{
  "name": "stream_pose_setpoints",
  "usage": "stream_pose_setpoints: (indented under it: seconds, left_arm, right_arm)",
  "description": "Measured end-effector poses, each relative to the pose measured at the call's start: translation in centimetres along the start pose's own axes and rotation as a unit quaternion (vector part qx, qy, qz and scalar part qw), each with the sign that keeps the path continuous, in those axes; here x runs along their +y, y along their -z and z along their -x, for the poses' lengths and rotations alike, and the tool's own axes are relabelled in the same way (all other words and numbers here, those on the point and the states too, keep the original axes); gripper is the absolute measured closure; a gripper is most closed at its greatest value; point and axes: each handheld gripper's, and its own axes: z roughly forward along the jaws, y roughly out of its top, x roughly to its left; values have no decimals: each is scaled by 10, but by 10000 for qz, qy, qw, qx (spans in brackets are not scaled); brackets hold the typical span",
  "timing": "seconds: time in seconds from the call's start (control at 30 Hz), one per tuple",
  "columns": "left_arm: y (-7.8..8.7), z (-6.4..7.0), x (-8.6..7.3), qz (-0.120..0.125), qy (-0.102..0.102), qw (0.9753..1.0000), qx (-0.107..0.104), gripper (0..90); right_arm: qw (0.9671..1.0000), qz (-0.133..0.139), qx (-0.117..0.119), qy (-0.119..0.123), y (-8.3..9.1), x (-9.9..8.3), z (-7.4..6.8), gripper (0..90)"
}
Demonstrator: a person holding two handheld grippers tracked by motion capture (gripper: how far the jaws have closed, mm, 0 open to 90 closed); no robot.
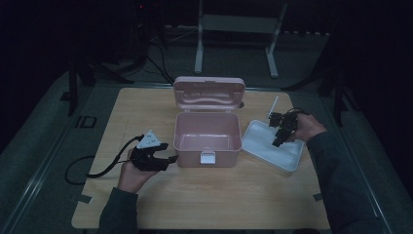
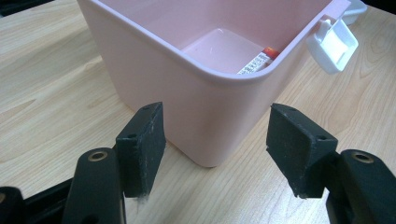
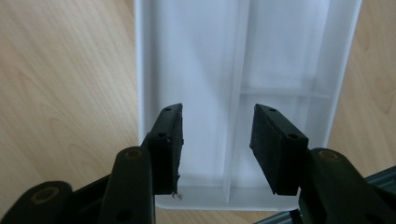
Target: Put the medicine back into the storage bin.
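A pink box [image 1: 208, 137] stands in the middle of the wooden table with its lid [image 1: 209, 92] swung up at the back. A white latch [image 1: 208, 157] hangs on its front wall. Inside the pink box [image 2: 187, 88] lies a small packet with a red end [image 2: 256, 62]. My left gripper [image 1: 163, 153] is open just left of the box's front corner; its jaws [image 2: 215, 144] stand either side of that corner without touching. My right gripper [image 1: 278, 131] is open above a white divided tray [image 1: 272, 145]. Its jaws straddle the tray's [image 3: 196, 70] long divider.
The table's front half [image 1: 219, 200] is bare wood. A cable [image 1: 92, 168] trails from the left gripper off the left edge. A white metal stand [image 1: 238, 29] is on the floor beyond the table. The surroundings are dark.
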Motion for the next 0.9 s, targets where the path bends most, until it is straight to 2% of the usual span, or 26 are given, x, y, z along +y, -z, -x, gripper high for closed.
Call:
stream_pose_setpoints:
  seconds: [0.27, 0.57, 0.9]
  left_arm:
    - [1, 0, 0, 3, -9, 10000, -5, 370]
    - [1, 0, 0, -4, -12, 10000, -2, 370]
    - [0, 0, 0, 1, -6, 10000, -7, 370]
  right_arm:
    - [9997, -124, -37, -204, -20, -6, 11, 556]
    - [9990, -232, 113, -378, -40, -9, 18, 544]
    - [9986, -313, 187, -391, -51, -8, 20, 549]
